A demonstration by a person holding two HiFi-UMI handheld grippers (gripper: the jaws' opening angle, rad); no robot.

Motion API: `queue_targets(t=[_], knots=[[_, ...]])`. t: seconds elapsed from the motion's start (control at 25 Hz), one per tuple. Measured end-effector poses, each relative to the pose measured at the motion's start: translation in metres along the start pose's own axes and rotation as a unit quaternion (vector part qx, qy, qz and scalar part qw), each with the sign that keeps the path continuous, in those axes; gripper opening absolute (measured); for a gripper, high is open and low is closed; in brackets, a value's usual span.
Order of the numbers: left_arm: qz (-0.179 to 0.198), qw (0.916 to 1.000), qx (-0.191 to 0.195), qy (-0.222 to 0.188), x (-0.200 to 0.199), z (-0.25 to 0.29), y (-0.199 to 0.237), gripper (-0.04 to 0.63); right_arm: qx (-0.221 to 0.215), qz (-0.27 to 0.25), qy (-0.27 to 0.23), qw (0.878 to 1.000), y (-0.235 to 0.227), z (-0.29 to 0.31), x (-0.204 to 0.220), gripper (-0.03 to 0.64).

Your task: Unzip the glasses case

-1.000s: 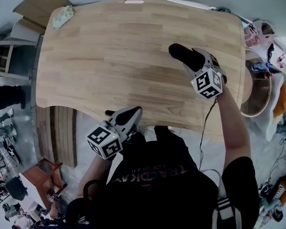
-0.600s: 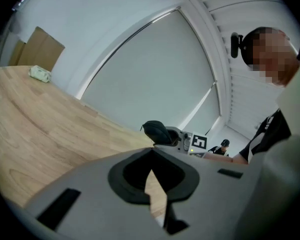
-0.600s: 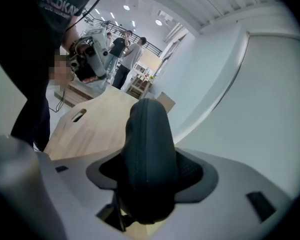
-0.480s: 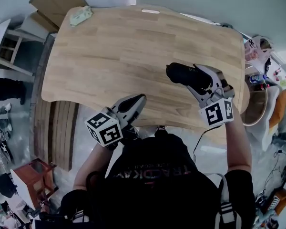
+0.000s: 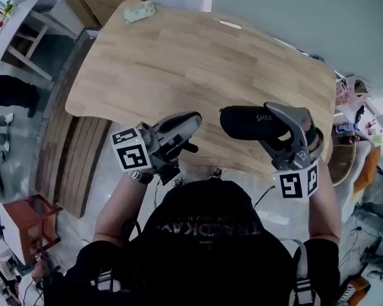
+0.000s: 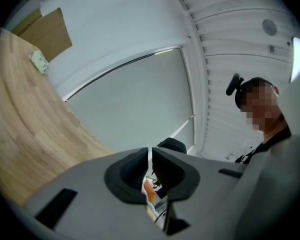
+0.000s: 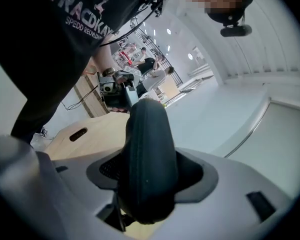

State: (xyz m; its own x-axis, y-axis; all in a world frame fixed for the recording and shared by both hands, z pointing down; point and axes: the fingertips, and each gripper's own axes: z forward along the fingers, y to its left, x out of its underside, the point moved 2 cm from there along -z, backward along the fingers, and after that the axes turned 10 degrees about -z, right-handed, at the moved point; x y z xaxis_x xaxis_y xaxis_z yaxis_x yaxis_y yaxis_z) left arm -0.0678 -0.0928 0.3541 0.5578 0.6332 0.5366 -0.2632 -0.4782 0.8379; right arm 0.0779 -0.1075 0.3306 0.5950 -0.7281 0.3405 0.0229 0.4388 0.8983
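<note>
The black zipped glasses case (image 5: pixel 250 122) hangs in the air over the near edge of the wooden table (image 5: pixel 179 62), lying level, with my right gripper (image 5: pixel 277 127) shut on its right end. In the right gripper view the case (image 7: pixel 146 154) fills the gap between the pads, zip seam facing the camera. My left gripper (image 5: pixel 195 118) is shut with nothing in it, and its tips point at the case's left end, a short gap away. In the left gripper view the pads (image 6: pixel 150 159) meet, with a dark rounded shape (image 6: pixel 173 145) just past them.
A pale green crumpled thing (image 5: pixel 139 11) lies at the table's far left corner. The far edge has a slot (image 5: pixel 230 24). A wooden stool (image 5: pixel 27 213) stands on the floor at lower left, and a round wooden piece (image 5: pixel 342 163) is past the table's right end. The person's torso is close below both grippers.
The right gripper has lifted the case off the table, brought it toward the person and rolled it level. The left gripper has risen over the table's near edge toward the case.
</note>
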Motion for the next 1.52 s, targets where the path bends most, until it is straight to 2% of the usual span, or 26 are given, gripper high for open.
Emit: queue_targets(t=[0.08,0.16,0.32,0.48,0.64,0.72,0.76,0.84,0.92,0.96,1.08,1.28,1.4,1.52], knots=[[-0.003,0.9995,0.031,0.009,-0.002,-0.004,-0.006,0.044,0.000,-0.013,-0.012,1.000,-0.002,0.002,-0.015,0.290],[-0.011,0.9977,0.063,0.022,-0.001,-0.008,-0.014,0.110,0.001,-0.021,-0.026,0.999,-0.003,0.005,-0.029,0.290],[-0.025,0.9914,0.124,0.033,0.002,-0.014,-0.029,0.147,0.004,-0.027,-0.052,0.998,-0.005,0.006,-0.055,0.290],[-0.055,0.9759,0.209,0.032,0.001,-0.024,-0.049,0.161,-0.002,-0.017,-0.072,0.997,-0.005,0.004,-0.072,0.290],[-0.090,0.9556,0.279,0.030,-0.004,-0.030,-0.063,0.161,-0.010,0.011,-0.091,0.996,-0.002,0.005,-0.081,0.290],[-0.104,0.9476,0.300,0.035,-0.004,-0.031,-0.069,0.160,-0.013,0.024,-0.097,0.995,-0.001,0.005,-0.083,0.290],[-0.108,0.9461,0.303,0.035,-0.005,-0.032,-0.070,0.160,-0.013,0.028,-0.098,0.995,-0.001,0.006,-0.084,0.290],[-0.107,0.9482,0.298,0.030,-0.009,-0.033,-0.070,0.110,-0.013,0.031,-0.095,0.995,-0.002,0.008,-0.083,0.290],[-0.092,0.9571,0.274,0.022,-0.013,-0.033,-0.068,0.077,-0.020,0.032,-0.079,0.996,0.000,0.011,-0.076,0.290],[-0.080,0.9632,0.256,0.019,-0.015,-0.033,-0.065,0.015,-0.021,0.033,-0.074,0.997,0.000,0.012,-0.074,0.290],[-0.042,0.9771,0.208,0.013,-0.018,-0.033,-0.061,0.014,-0.017,0.030,-0.068,0.997,-0.002,0.018,-0.074,0.290],[0.029,0.9899,0.139,0.007,-0.021,-0.035,-0.058,0.013,-0.010,0.032,-0.063,0.997,-0.003,0.023,-0.073,0.290],[0.088,0.9930,0.079,0.006,-0.023,-0.032,-0.055,0.012,-0.013,0.033,-0.049,0.998,-0.003,0.026,-0.068,0.289],[0.113,0.9929,0.034,0.007,-0.024,-0.031,-0.049,0.012,-0.019,0.029,-0.026,0.999,0.000,0.032,-0.061,0.288]])
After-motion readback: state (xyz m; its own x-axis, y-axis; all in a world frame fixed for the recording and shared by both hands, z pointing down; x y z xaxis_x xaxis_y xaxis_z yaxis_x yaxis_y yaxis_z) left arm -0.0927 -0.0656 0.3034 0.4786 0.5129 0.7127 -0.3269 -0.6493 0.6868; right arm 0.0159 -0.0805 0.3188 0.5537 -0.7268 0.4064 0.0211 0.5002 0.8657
